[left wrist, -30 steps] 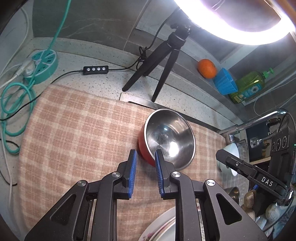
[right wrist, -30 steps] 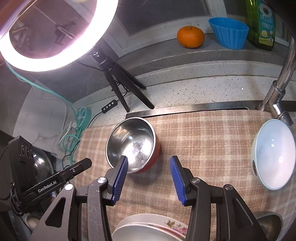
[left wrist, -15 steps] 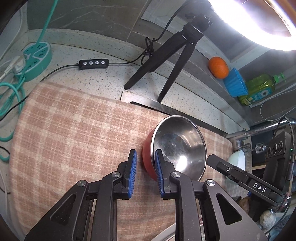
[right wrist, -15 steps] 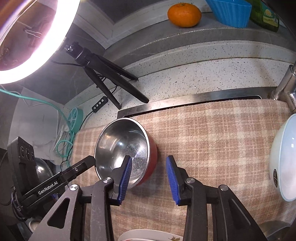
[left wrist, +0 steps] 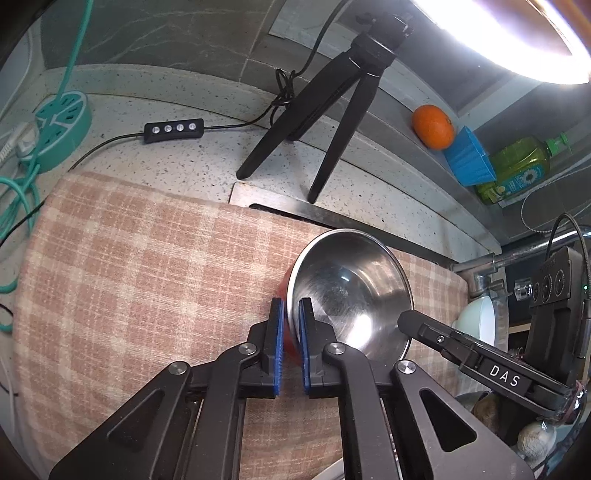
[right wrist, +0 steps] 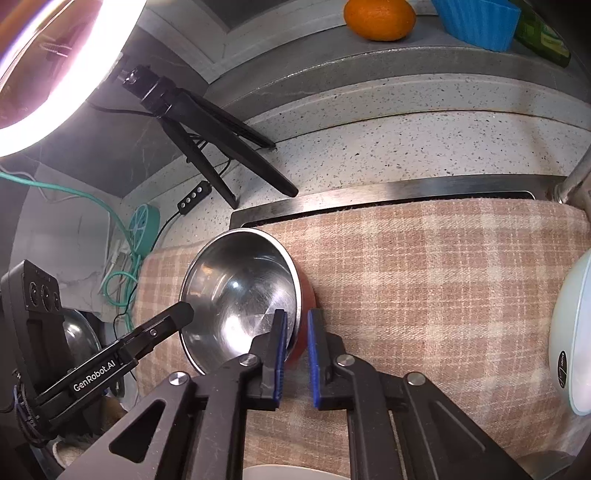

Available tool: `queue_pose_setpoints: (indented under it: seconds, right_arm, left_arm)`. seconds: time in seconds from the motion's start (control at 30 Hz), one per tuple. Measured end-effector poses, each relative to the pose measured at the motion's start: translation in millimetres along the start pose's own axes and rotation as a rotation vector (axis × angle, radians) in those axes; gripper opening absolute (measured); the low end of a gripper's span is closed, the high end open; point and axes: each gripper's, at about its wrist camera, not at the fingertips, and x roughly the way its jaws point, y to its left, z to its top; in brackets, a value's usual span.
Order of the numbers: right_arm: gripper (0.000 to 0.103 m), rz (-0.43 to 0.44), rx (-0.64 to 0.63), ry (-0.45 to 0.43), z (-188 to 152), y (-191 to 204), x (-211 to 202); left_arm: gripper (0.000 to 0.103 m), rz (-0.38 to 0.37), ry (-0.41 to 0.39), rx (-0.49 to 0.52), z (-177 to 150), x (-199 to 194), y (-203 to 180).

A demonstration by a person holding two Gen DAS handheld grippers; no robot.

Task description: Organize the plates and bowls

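Observation:
A steel bowl with a red outside [left wrist: 351, 291] sits on the checked cloth [left wrist: 147, 266]; it also shows in the right wrist view [right wrist: 240, 291]. My left gripper [left wrist: 291, 310] is shut on the bowl's left rim, one pad inside and one outside. My right gripper [right wrist: 296, 321] is shut on the bowl's right rim the same way. A pale white bowl [right wrist: 570, 339] lies at the right edge of the cloth, also seen in the left wrist view [left wrist: 476, 323].
A ring light on a black tripod [left wrist: 314, 118] stands behind the cloth. An orange [right wrist: 378, 18], a blue cup [right wrist: 476, 20] and a green soap bottle [left wrist: 517, 168] sit on the back ledge. A teal power strip [left wrist: 59, 131] with cables lies left. A plate rim [right wrist: 295, 472] is at the near edge.
Both grippers moved forward and closed onto opposite sides of the steel bowl's rim; the right gripper was wide open a second ago.

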Motion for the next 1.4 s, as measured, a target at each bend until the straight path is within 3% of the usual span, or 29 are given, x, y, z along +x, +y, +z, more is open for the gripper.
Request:
queue_pose_setpoints:
  seconds: [0.3, 0.67, 1.0, 1.4]
  right_arm:
    - [0.007, -0.009, -0.026, -0.003, -4, 5, -7]
    - [0.007, 0.016, -0.042, -0.036, -22, 5, -47]
    - [0.007, 0.032, -0.051, -0.077, -54, -9, -100]
    - [0.007, 0.027, -0.033, -0.122, -102, -49, -147]
  left_arm:
    - [0.006, 0.012, -0.013, 0.004, -6, -9, -5]
    - [0.006, -0.007, -0.060, 0.032, -27, -42, -28]
    - [0.006, -0.049, -0.094, 0.089, -61, -72, -67]
    - [0.006, -0.108, -0.067, 0.148, -102, -77, -112]
